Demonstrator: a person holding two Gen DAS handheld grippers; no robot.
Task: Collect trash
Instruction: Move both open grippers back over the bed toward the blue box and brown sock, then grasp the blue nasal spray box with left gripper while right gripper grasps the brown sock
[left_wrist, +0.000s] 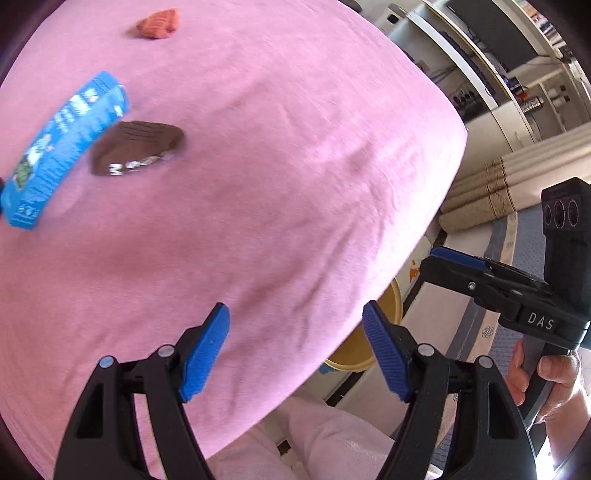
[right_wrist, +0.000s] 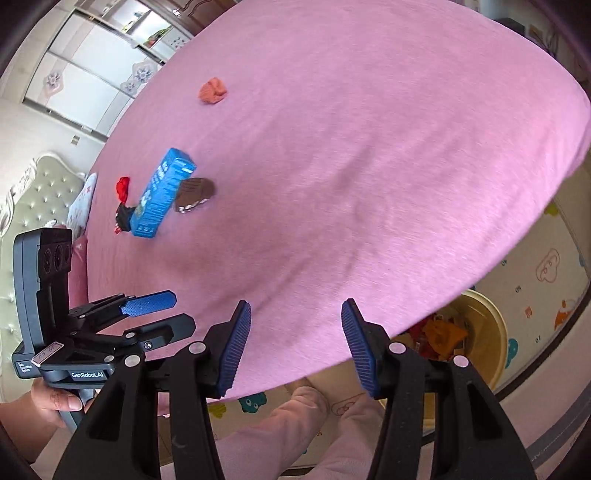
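Observation:
On the pink bed sheet (left_wrist: 277, 166) lie a blue carton (left_wrist: 62, 147), a brown wrapper (left_wrist: 138, 149) beside it and a crumpled orange scrap (left_wrist: 158, 24) farther off. The right wrist view shows the same carton (right_wrist: 162, 194), brown wrapper (right_wrist: 194, 194), orange scrap (right_wrist: 213, 90), plus a red wrapper (right_wrist: 123, 188) and a dark piece (right_wrist: 123, 218) left of the carton. My left gripper (left_wrist: 295, 350) is open and empty above the sheet's near edge. My right gripper (right_wrist: 295, 343) is open and empty, also near that edge. A yellow bin (right_wrist: 491, 332) holding trash stands on the floor.
The right gripper shows in the left wrist view (left_wrist: 461, 266), beyond the bed edge; the left gripper shows at the left of the right wrist view (right_wrist: 155, 314). The bin's rim (left_wrist: 395, 302) peeks out under the bed edge. My pink-trousered legs (right_wrist: 295, 435) are below. A padded headboard (right_wrist: 44, 192) is at left.

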